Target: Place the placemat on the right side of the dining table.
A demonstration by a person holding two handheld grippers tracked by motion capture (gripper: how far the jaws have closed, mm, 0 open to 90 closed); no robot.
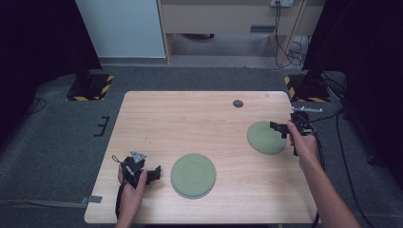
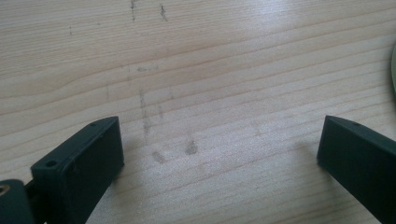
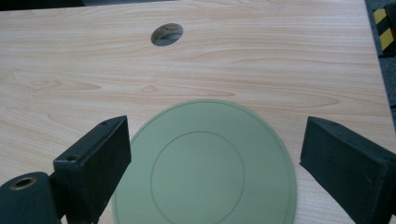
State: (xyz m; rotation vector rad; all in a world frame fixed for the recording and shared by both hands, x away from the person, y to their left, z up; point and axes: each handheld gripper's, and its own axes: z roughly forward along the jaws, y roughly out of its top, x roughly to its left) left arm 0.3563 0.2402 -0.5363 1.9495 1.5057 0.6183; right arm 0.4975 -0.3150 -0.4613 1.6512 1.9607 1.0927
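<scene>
The light wooden table (image 1: 190, 118) stood on grey carpet and carried two green plates. The right tool (image 1: 281, 128), jaws spread and empty, sat at the right edge of the far plate (image 1: 265, 137), which lay directly ahead between its jaws. The left tool (image 1: 154, 173), likewise spread and empty, rested just left of the near plate (image 1: 193, 175), not touching it

The bench (image 1: 199, 123) is pale, smooth wood-grain with faint scuffs, both green plates (image 1: 193, 175) (image 3: 205, 168) look matt and smooth, and each claw (image 2: 219, 158) (image 3: 212, 163) has matt black plastic jaws.
</scene>
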